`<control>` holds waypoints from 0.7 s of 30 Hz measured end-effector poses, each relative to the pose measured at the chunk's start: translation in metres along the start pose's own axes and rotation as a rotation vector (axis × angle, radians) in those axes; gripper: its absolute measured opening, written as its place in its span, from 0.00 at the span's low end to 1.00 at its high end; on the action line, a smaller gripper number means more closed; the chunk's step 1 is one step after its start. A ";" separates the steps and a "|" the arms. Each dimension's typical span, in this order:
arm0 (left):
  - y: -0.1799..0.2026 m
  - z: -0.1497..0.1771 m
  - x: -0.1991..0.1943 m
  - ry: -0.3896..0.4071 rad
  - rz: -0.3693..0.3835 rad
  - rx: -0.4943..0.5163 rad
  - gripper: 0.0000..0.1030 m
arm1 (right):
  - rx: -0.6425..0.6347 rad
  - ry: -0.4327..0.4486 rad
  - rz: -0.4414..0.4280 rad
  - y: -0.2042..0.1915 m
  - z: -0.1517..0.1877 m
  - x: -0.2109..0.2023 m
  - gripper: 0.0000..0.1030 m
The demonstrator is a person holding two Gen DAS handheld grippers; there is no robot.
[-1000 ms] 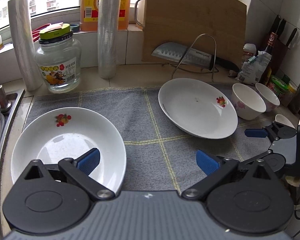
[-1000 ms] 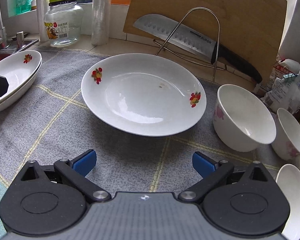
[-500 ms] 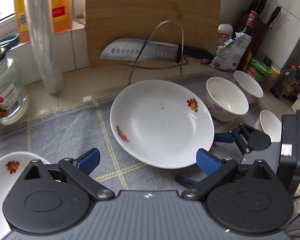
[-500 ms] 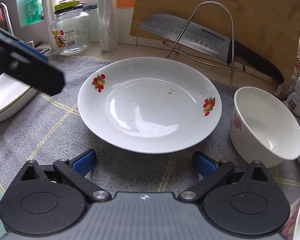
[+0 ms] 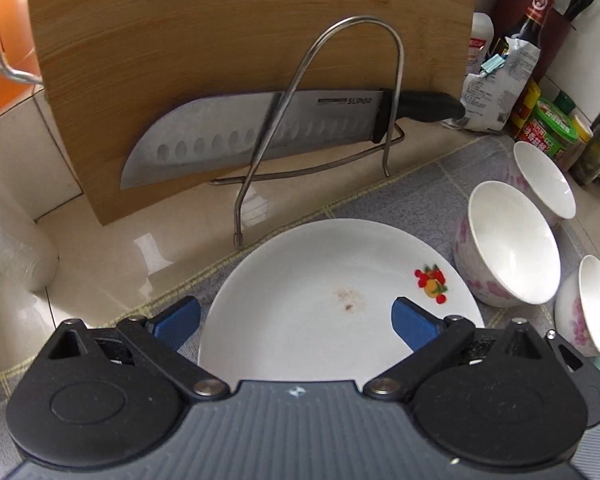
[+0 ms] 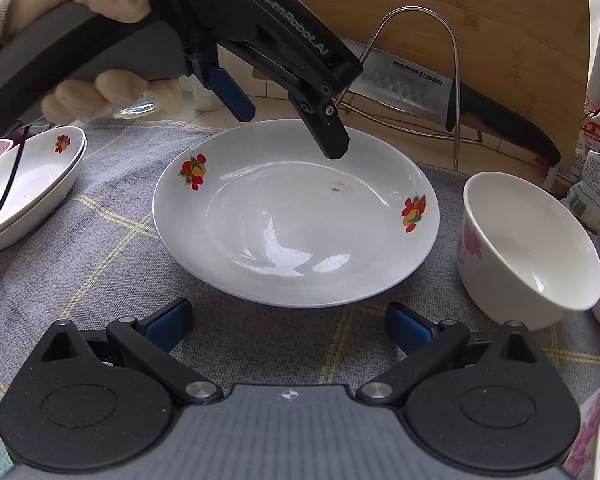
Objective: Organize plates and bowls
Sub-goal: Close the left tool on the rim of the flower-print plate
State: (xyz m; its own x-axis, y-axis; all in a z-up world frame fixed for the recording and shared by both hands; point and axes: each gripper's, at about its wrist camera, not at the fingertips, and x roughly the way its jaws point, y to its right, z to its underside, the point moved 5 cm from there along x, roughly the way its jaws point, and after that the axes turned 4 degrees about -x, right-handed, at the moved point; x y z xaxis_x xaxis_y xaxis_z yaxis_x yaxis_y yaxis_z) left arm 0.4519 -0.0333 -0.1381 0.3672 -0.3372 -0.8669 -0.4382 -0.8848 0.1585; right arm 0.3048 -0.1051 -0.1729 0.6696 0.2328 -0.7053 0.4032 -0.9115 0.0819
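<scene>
**Two grippers close in on a fruit-patterned plate**

A white plate (image 6: 296, 216) with red fruit motifs lies on a grey checked cloth (image 6: 100, 264) spread over a kitchen counter, a small brown smear near its middle and otherwise nothing in it. The left gripper (image 6: 290, 128), held by a person's hand (image 6: 100, 40), hangs above the plate's far rim with its jaws spread wide and nothing between them. The right gripper (image 6: 288, 326) sits low over the cloth just beside the plate's near rim, its blue-padded fingers (image 6: 168, 326) likewise parted and holding nothing.

To the left, two stacked plates (image 6: 28, 184) of the same pattern rest on the cloth. To the right, a white bowl with pink flowers (image 6: 528, 248) stands upright and bare inside, near the plate's edge. In the left wrist view a second bowl (image 5: 544, 180) sits behind it and a third bowl (image 5: 592, 308) in front, both showing only white interiors.

Behind the plate, a cleaver (image 5: 260, 132) rests in a wire rack (image 5: 340, 80) against a wooden cutting board (image 5: 220, 40). Sauce bottles and jars (image 5: 548, 128) crowd the corner.
</scene>
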 end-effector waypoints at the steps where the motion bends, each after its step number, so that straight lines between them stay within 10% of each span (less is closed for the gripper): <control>1: -0.001 -0.002 0.004 -0.009 0.002 0.007 0.98 | -0.002 0.005 -0.001 0.000 0.001 0.000 1.00; 21: 0.005 -0.020 0.029 -0.183 0.173 0.169 0.98 | -0.005 0.055 0.002 0.001 -0.003 0.004 1.00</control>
State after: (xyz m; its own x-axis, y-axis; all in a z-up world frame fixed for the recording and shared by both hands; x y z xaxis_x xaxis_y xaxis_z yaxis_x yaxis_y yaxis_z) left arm 0.4768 -0.0535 -0.1535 0.1283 -0.4013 -0.9069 -0.6174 -0.7479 0.2436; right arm 0.3093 -0.1042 -0.1736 0.7036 0.2491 -0.6655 0.4048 -0.9102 0.0872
